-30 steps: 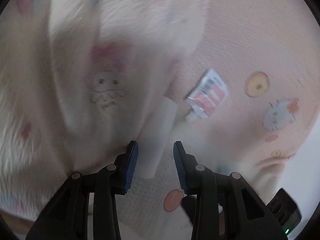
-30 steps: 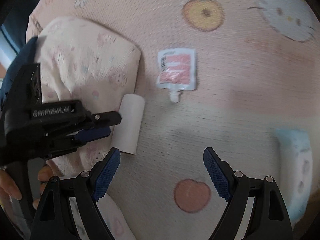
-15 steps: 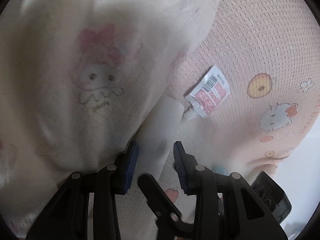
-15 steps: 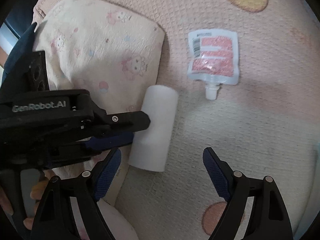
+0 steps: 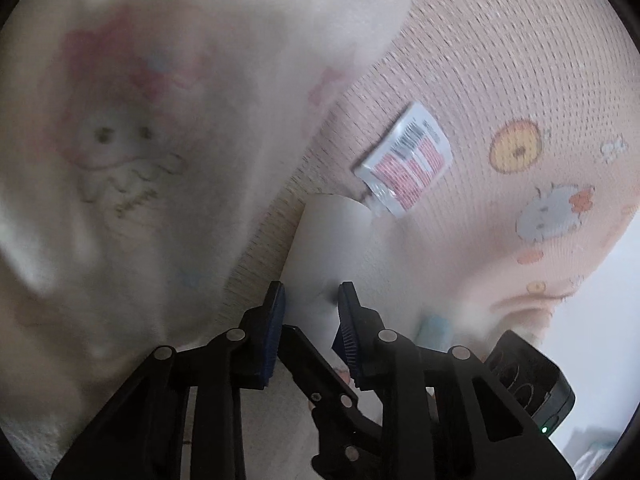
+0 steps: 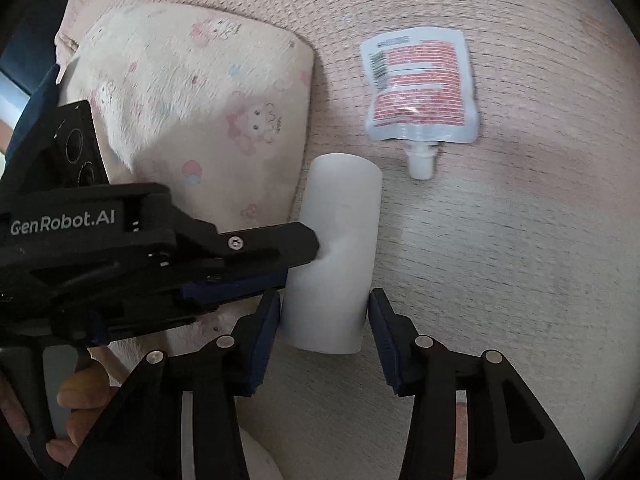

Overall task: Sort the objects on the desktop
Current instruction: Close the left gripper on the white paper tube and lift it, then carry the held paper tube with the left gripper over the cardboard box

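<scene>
white: one tube (image 6: 340,252), one pouch (image 6: 420,88); two grippers closing.

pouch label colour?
Red-and-white print with a black barcode on the spouted pouch; clearest in the right wrist view.

Pink blanket (image 6: 520,240) carries tube (image 6: 340,240), pouch (image 6: 420,84), pillow (image 6: 192,92).

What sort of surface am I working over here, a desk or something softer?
Likely something soft in a home, a bed or padded mat: a pink knitted cartoon-print cover, a plush cream pillow with cartoon prints, and a white tube and spouted pouch lying on the fabric.
</scene>
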`<state>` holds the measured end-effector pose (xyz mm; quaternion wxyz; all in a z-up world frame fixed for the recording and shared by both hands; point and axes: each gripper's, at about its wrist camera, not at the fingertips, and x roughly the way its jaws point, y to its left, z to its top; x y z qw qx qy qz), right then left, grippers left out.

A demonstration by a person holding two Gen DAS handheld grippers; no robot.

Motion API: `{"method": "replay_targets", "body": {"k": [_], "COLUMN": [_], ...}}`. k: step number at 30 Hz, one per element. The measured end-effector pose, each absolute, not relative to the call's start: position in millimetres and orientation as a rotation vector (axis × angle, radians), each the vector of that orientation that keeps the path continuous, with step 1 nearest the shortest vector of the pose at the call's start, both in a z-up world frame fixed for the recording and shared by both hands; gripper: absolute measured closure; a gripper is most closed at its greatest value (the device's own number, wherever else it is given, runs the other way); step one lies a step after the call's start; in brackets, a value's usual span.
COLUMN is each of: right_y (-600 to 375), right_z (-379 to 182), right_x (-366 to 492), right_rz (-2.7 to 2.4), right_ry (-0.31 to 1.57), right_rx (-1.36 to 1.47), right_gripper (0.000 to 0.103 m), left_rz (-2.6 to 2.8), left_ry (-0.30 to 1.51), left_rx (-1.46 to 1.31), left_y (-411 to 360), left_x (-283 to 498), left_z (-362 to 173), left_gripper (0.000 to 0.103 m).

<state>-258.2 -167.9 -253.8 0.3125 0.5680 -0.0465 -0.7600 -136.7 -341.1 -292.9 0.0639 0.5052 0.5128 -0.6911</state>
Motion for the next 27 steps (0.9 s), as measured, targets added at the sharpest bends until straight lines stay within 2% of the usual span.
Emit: {"method": "replay_targets", "body": {"k": [11, 18, 24, 27], "right_y": [-123.9, -77.0, -34.1, -31.8], "right_z": [-253.1, -257.4, -257.9, -256.3], "right_x": [-251.3, -237.1, -223.1, -198.7], "right_rz": [-2.061, -2.109, -2.129, -2.146], "right_ry": [-0.222, -0.307, -0.424, -0.398], "right_rx": [1.542, 1.590, 1.604, 1.610], "right_gripper": [0.060, 0.060, 0.060, 0.060], "left_rz": [-2.237, -2.527, -2.517, -2.521], "left_ry": [1.396, 1.134, 1.244, 1.271], "left_rx": [1.654, 1.652, 1.791, 1.826], "left_y": [-292.5, -234.2, -219.6, -225.0], "left_x": [-163.4, -162.4, -165.7, -158.2], "left_z": [-285.0, -272.3, -285.5, -288.3], "left_gripper": [0.073, 0.073, 0.076, 0.076]}}
